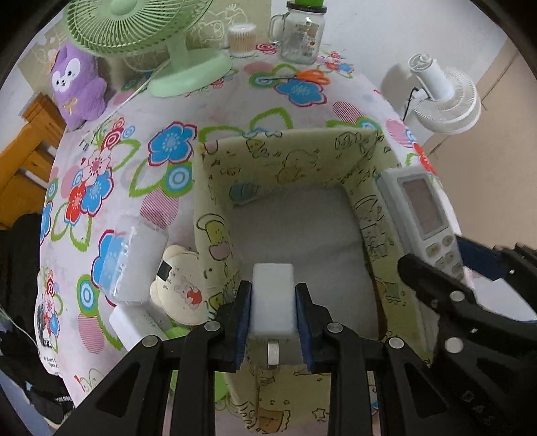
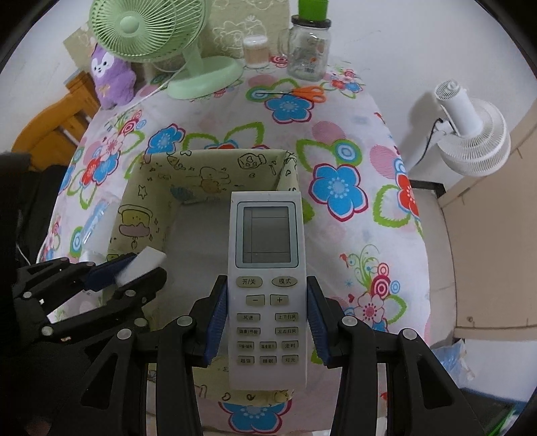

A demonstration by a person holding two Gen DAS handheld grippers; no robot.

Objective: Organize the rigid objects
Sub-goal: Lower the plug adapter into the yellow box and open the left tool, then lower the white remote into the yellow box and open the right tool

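Gripping remote (image 2: pixel 266 285) lengthwise, screen fwd over box (image 2: pixel 214 161), right hand-held gripper (image 2: pixel 266 318); left (image 1: pixel 273 315) clamps white block (image 1: pixel 272 295).

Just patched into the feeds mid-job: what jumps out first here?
Both grippers are loaded over the open fabric storage box at the table's near edge: the right gripper clamps a white remote control, the left gripper a white block. Behind stands a green desk fan on the floral tablecloth.
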